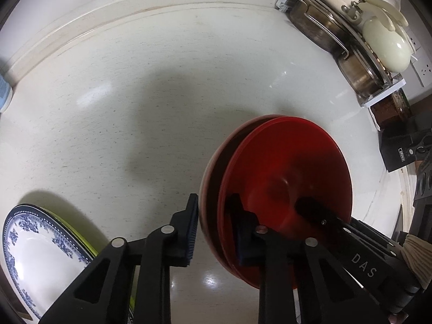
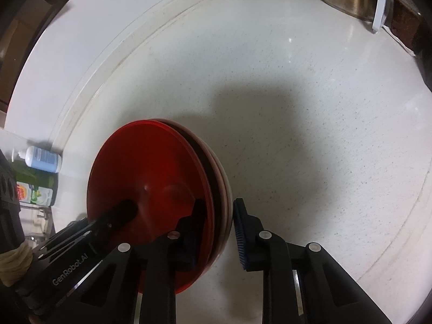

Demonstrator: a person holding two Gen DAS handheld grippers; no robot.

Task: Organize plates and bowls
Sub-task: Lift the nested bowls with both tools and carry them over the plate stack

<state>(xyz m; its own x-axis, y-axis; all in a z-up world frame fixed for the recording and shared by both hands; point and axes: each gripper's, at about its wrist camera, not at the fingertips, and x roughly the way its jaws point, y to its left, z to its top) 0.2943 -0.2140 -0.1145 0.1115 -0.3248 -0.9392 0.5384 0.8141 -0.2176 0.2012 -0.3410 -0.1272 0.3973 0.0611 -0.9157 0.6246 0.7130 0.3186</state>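
Red plates (image 1: 283, 175), stacked on pale ones, sit gripped at opposite rims between both grippers' narrowed jaws.

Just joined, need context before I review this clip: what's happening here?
A person with a handheld gripper in each hand is working on a stack of red plates on a pale countertop. The left gripper and the right gripper each straddle the rim of the stack from opposite sides, one finger inside, one outside. Whether the pads already press on the rim is not clear. A blue-and-white plate sits on a yellow-green one off to the side. Pots fill a rack at the back.
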